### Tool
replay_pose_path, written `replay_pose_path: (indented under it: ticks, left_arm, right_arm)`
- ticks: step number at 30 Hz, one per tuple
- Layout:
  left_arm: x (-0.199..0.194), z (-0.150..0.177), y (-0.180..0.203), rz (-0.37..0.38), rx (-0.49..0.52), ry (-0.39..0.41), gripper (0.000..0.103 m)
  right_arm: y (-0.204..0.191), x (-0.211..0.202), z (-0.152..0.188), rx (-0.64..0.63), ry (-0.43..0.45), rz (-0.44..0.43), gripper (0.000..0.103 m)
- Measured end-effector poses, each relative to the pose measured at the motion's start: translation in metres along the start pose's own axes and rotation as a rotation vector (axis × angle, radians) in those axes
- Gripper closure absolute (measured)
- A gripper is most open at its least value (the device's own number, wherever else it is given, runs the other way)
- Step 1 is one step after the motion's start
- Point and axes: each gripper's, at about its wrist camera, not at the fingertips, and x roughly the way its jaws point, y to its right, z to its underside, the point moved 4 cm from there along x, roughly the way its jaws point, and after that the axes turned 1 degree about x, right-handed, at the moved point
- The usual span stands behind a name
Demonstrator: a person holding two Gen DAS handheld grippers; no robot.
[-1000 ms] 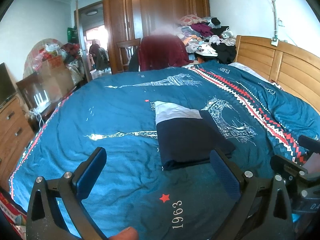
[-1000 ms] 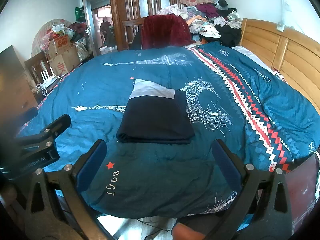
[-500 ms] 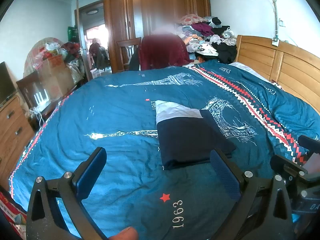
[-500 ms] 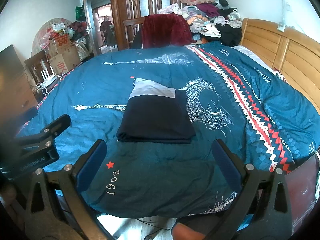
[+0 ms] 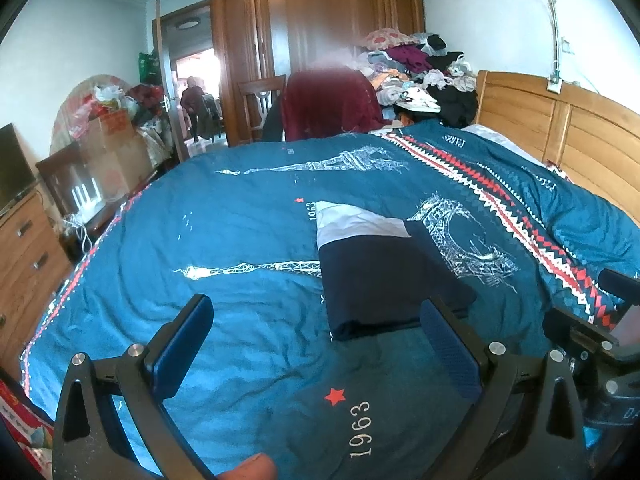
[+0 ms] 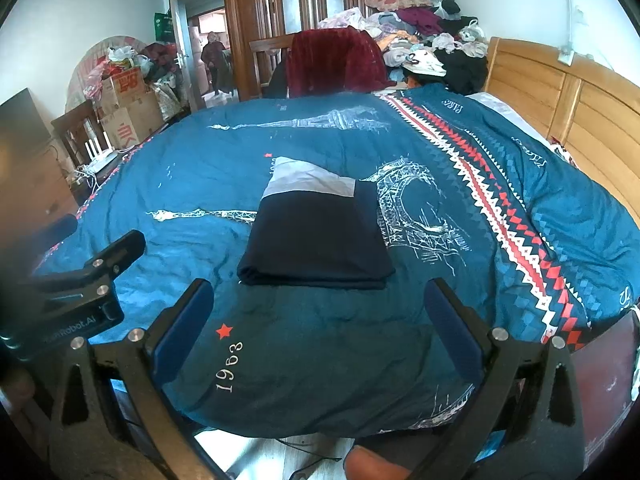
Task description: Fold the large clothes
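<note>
A folded navy garment (image 6: 316,240) lies flat near the middle of the bed (image 6: 500,92), on a teal duvet cover (image 6: 200,168) printed with white Eiffel Tower drawings, a red star and the number 1963. The garment forms a neat rectangle, with a pale grey-white band (image 6: 308,180) showing at its far end. Its near edge is a thick fold lying toward the foot of the bed.

The left gripper (image 5: 316,344) hovers above the duvet cover just short of the garment's near edge, its blue-padded fingers (image 5: 182,346) spread wide with nothing between them. The right gripper (image 6: 318,328) hangs over the foot of the bed, also short of the garment, its fingers (image 6: 182,330) equally wide apart and empty. Neither gripper touches the cloth. In the right wrist view the left gripper appears at the lower left, beside the right one; in the left wrist view part of the right gripper shows at the right edge.

A zigzag stripe of red, white and dark blue (image 6: 504,216) runs along the cover to the right of the garment. Beyond the bed stand a chair draped in dark red cloth (image 6: 336,62), a heap of mixed clothes (image 6: 420,32), a wooden wardrobe (image 5: 320,48) and a wooden headboard (image 5: 560,136) at the right. Cardboard boxes (image 6: 128,112) sit at the left
</note>
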Motion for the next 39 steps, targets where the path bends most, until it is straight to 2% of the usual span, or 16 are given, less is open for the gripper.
replay_pose_path:
  ticks: [39]
  left_arm:
    - [0.0046,0.003,-0.0009,-0.006,-0.003,-0.009,0.0]
  right_arm:
    - [0.0046,0.0045,0.0033,0.007,-0.01,0.001,0.0]
